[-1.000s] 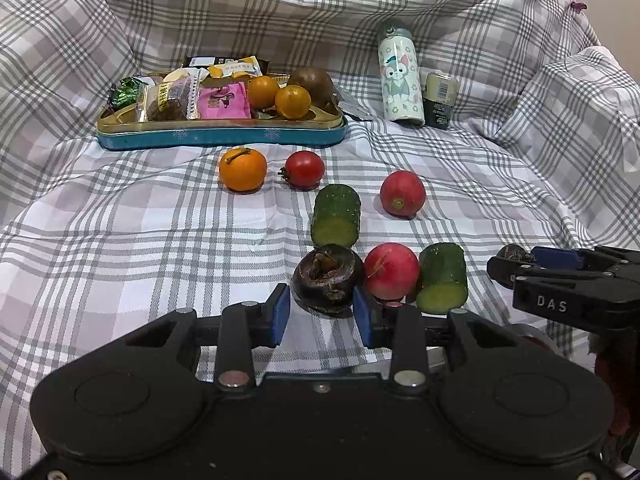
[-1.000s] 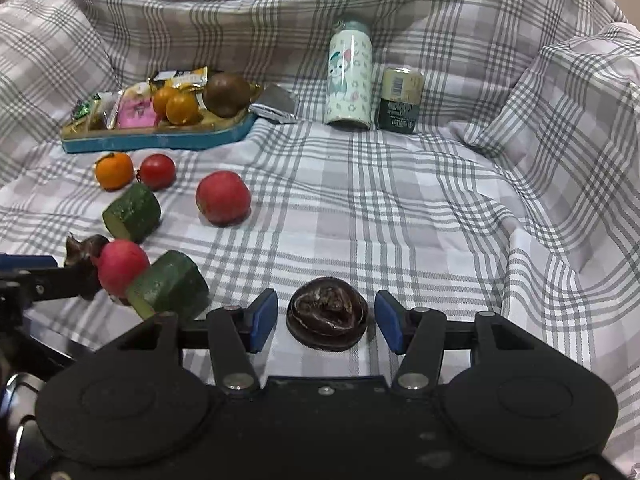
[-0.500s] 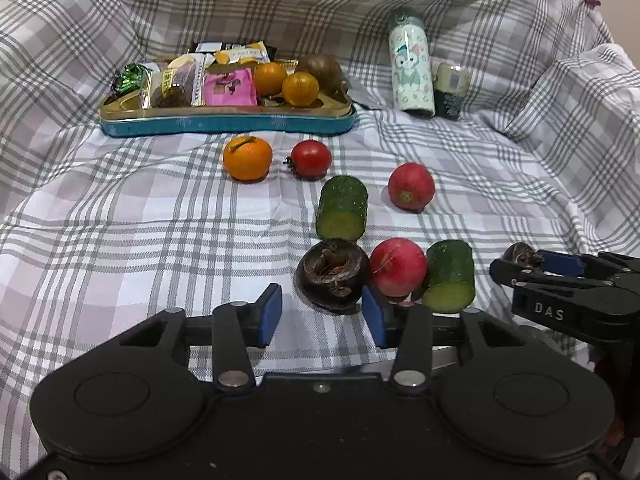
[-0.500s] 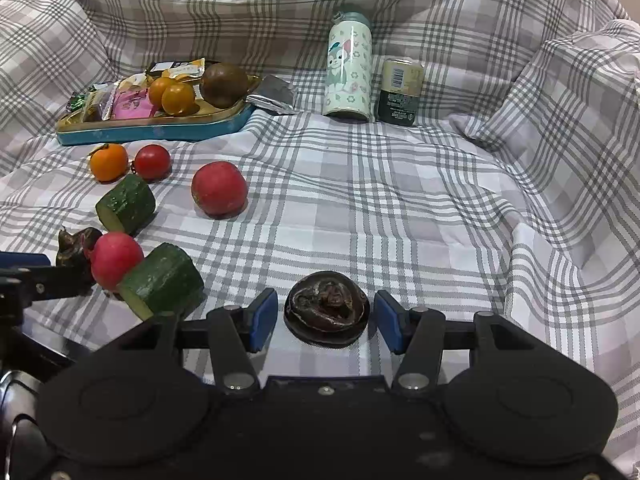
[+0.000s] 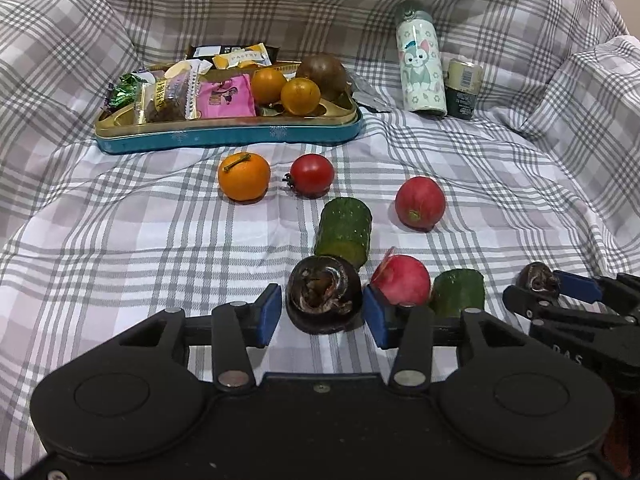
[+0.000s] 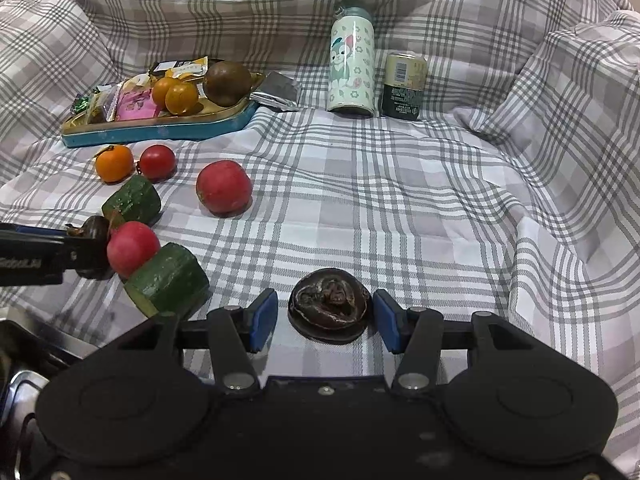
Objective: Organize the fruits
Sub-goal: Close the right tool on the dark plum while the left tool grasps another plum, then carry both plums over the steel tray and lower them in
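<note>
A dark, wrinkled round fruit (image 5: 324, 300) rests on the checked cloth between the blue pads of my left gripper (image 5: 322, 318), which is open with the pads close to its sides. A second dark fruit (image 6: 330, 308) lies between the pads of my right gripper (image 6: 326, 320), also open, with a gap on each side. Beside the left one sit a red fruit (image 5: 400, 282) and two green cucumber pieces (image 5: 344, 230) (image 5: 458, 298). Farther back lie another red fruit (image 5: 420, 208), a tomato (image 5: 312, 174) and an orange (image 5: 244, 176).
A teal tin tray (image 5: 228, 136) at the back holds snack packets, two small oranges and a brown fruit. A cartoon bottle (image 6: 352, 60) and a small can (image 6: 402, 86) stand at the back right. Cloth folds rise on all sides.
The left gripper's pads have spread a little wider around the dark fruit, which stays on the cloth. The right gripper and its fruit have hardly moved.
</note>
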`<state>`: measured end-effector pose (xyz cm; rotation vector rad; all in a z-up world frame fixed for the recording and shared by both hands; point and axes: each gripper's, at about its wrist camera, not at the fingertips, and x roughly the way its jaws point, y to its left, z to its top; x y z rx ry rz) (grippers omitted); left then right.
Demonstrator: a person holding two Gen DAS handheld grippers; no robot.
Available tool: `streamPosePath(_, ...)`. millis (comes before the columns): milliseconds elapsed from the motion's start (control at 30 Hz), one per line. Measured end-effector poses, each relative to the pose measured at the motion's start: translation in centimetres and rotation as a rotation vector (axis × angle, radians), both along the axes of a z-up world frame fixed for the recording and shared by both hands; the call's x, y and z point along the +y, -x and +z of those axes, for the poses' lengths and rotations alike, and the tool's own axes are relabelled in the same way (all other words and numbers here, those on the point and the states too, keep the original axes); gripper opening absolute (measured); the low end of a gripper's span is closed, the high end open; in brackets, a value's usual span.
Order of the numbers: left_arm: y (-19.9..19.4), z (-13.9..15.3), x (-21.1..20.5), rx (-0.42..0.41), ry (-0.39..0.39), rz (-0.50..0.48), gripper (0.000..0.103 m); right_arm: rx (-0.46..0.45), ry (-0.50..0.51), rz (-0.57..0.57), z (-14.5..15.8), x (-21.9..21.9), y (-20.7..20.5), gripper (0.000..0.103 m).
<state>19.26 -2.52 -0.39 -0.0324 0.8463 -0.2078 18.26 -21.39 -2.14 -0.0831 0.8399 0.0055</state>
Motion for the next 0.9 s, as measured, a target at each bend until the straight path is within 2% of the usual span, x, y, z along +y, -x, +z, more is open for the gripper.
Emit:
streamPosePath(300,-1.1,-0.8,-1.0,-0.014,-0.041,0.018,0.055,0.003,-0.010,-0.003,-0.1,-0.1,-0.1,0.054)
streamPosePath(367,-1.1,-0.8,-1.2,-0.020,-0.050,0.023,0.055,0.001,-0.005,-0.003,0.0,-0.1,-0.1,0.047)
streamPosePath(567,-0.6,-0.4,-0.6,-0.034,-0.030,0.041,0.052,-0.012,-0.020,-0.011,0.2,-0.4,0.0,0.047)
streamPosePath(700,0.9,0.8,0.5,-0.053,0.000,0.064,0.052,-0.034,-0.040,-0.013,0.5,-0.6,0.2,0.047)
streamPosePath(900,4.8,1.8,2.0,-0.080,-0.014,0.080,0.052,-0.093,-0.030,0.023,1.1,0.0,1.2,0.047)
